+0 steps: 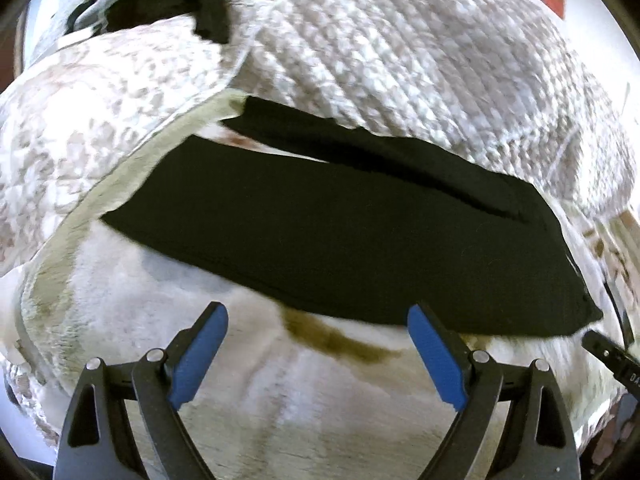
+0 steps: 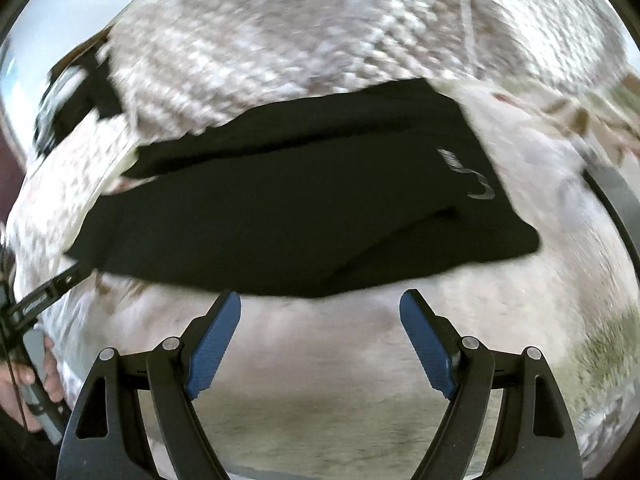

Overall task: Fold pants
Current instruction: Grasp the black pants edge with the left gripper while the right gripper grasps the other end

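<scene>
Black pants (image 1: 340, 236) lie folded lengthwise on a white fluffy blanket (image 1: 304, 392), legs stacked, stretching from upper left to lower right. My left gripper (image 1: 318, 320) is open and empty, just short of the pants' near edge. In the right wrist view the pants (image 2: 304, 216) show a small grey logo (image 2: 480, 188) near their right end. My right gripper (image 2: 320, 304) is open and empty, its tips at the pants' near edge. The right gripper's tip (image 1: 608, 350) shows at the left view's right edge; the left gripper (image 2: 44, 292) shows at the right view's left edge.
A quilted grey-and-white bedspread (image 1: 400, 48) rises behind the pants. Another dark garment (image 1: 172, 4) lies at the far upper left. A brownish stain (image 1: 340, 344) marks the blanket. A hand (image 2: 44, 376) holds the left gripper's handle.
</scene>
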### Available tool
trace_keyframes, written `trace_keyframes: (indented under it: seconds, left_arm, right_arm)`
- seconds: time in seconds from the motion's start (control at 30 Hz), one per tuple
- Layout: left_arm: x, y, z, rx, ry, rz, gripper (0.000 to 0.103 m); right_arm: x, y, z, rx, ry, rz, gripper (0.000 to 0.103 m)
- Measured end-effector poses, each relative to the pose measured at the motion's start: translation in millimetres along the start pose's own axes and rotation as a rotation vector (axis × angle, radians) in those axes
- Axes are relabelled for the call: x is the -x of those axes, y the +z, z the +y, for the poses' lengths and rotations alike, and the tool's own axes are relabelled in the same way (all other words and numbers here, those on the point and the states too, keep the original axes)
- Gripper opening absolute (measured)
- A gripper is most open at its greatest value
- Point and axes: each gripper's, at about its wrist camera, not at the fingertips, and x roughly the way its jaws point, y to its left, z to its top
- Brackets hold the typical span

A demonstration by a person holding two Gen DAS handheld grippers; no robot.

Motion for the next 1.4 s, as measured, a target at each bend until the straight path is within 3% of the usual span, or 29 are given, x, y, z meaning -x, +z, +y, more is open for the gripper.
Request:
trace_keyframes:
  seconds: [0.17,0.3,0.47,0.57,0.6,0.67,0.7,0.8,0.87,1.13,1.27,1.4]
  left_arm:
    - [-9,6,32,0.124,0.01,0.022,0.093]
    - [-16,15,48,0.198,-0.018,0.02,0.093]
    - [-33,34,69,0.289,-0.029,0.014,0.091]
    - [-41,41,71,0.284,0.003,-0.006,0.09]
    - [-43,42,70,0.273,0.022,-0.014,0.087]
    - [-46,44,67,0.246,0.082,-0.023,0.07]
    - [-47,44,68,0.244,0.1,-0.025,0.066]
    - [-49,48,73,0.259,0.13,-0.028,0.037]
    - [-50,48,80,0.279,0.132,-0.027,0.008]
    - [-5,44,77,0.268,0.071,-0.067,0.004]
    - [33,27,89,0.287,0.043,-0.069,0.004]
    - [48,-5,92,0.257,0.061,-0.032,0.004]
  right_arm:
    - [-6,9,-37,-0.205,0.074,0.011,0.082]
    - [-13,26,-49,-0.29,0.068,-0.007,0.081]
    - [-29,44,-74,-0.439,0.076,-0.028,0.055]
    - [-33,48,-77,-0.455,0.071,-0.044,0.047]
    - [-34,49,-78,-0.459,0.058,-0.05,0.044]
    - [-34,50,-79,-0.462,0.027,-0.058,0.02]
    - [-34,49,-83,-0.479,0.018,-0.063,0.017]
    - [-36,47,-93,-0.526,0.039,-0.062,0.012]
    - [-35,48,-93,-0.521,0.039,-0.069,0.007]
    - [6,46,-86,-0.494,0.088,-0.107,0.005]
    - [41,23,-85,-0.495,0.095,-0.095,0.005]
    - [53,-12,-91,-0.511,0.06,-0.038,0.005]
